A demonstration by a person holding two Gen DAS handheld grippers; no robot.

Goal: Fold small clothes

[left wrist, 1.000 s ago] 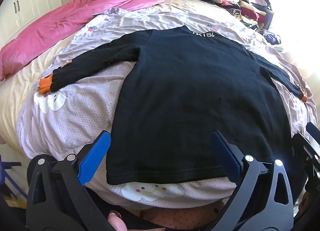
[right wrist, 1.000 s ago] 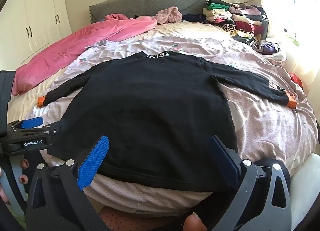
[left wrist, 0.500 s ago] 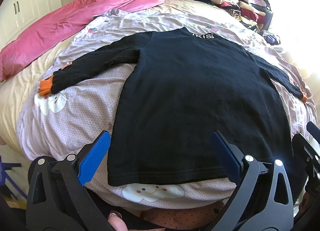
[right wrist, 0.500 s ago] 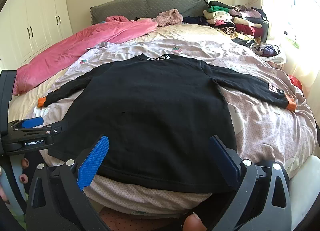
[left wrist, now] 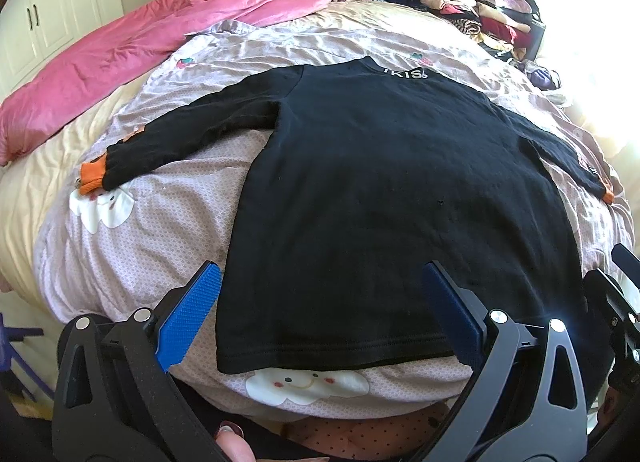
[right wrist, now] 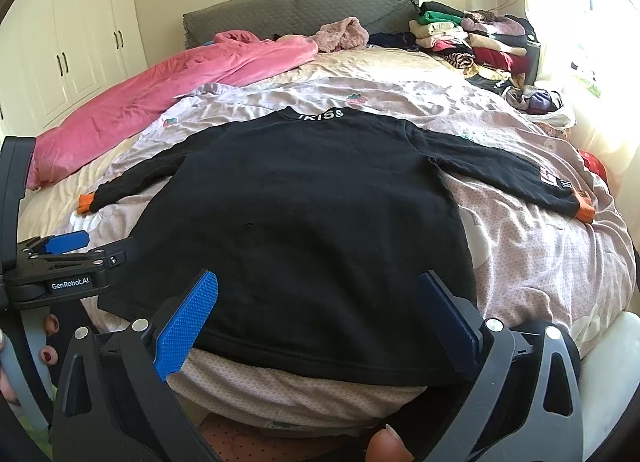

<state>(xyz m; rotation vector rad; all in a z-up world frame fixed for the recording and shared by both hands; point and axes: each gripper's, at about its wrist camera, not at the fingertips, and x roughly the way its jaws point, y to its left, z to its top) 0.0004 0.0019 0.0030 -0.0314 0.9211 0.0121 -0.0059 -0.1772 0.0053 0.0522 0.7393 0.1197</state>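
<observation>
Facing a bed (left wrist: 48, 165) with a lilac patterned quilt (left wrist: 160, 229), 1 pink duvet (left wrist: 132, 45), white wardrobes (right wrist: 68, 45) and 1 clothes pile (right wrist: 472, 37), you hold 2 released grippers, left gripper (left wrist: 320, 318) and right gripper (right wrist: 320, 318), over 1 black top (left wrist: 392, 197) lying flat, 2 sleeves spread.

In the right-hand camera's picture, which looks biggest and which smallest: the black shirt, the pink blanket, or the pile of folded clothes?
1. black shirt, fills most of the view, though it lies nearest the camera.
2. pink blanket, farther back.
3. pile of folded clothes, smallest, but also farthest, so its real size is unsure.
</observation>
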